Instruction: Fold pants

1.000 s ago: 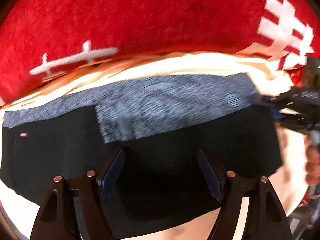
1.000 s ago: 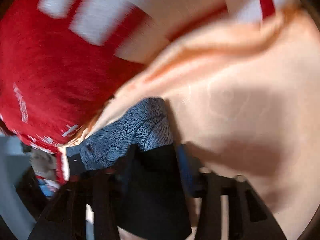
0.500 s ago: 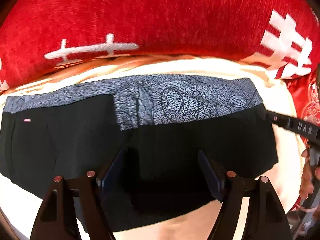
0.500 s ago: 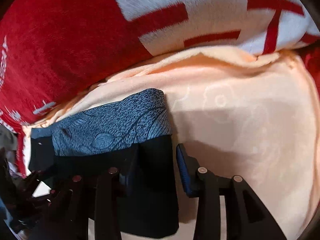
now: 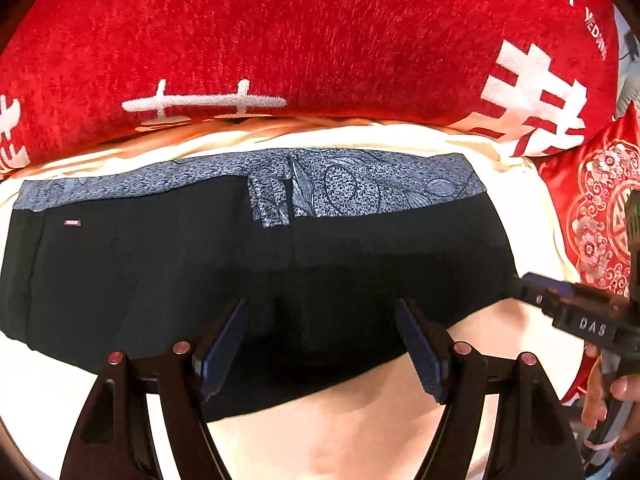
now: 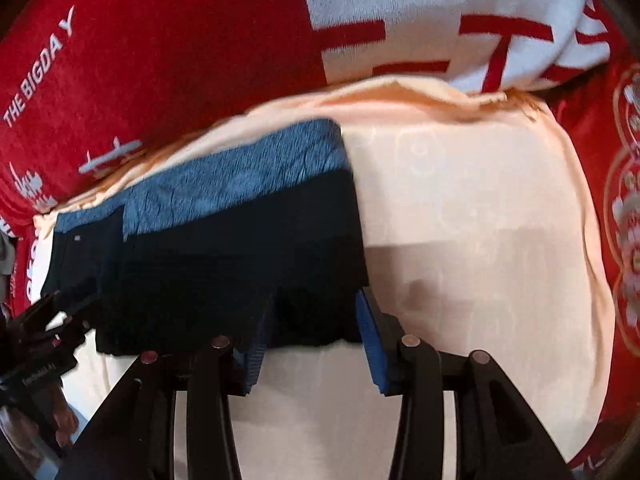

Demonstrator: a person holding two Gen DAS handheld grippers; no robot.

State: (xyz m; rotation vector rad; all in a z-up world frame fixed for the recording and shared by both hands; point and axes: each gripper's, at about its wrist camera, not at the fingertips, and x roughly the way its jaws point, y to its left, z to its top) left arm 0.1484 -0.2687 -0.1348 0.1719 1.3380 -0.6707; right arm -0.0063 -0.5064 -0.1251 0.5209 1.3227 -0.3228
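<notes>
The pants [image 5: 256, 272] are laid flat across the cream sheet [image 5: 360, 432], folded into a broad band with the patterned grey-blue waistband [image 5: 360, 184] along the far edge, just beside the red blanket [image 5: 304, 40] heaped at the back of the bed. The left gripper [image 5: 320, 344] is held low over the near edge of the fabric with its blue pads [image 5: 224, 344] spread wide apart and nothing pinched between them; black cloth is merely framed by the fingers. The right gripper [image 6: 316, 328] is positioned at the pants' right end, its jaws likewise parted, astride the near right corner of the cloth without clamping it. Both tools seem to be placed at the near hem so that it can be gripped and carried toward the waistband for a further fold. A red embroidered cushion [image 5: 600, 216] is seen at the sheet's right edge.
</notes>
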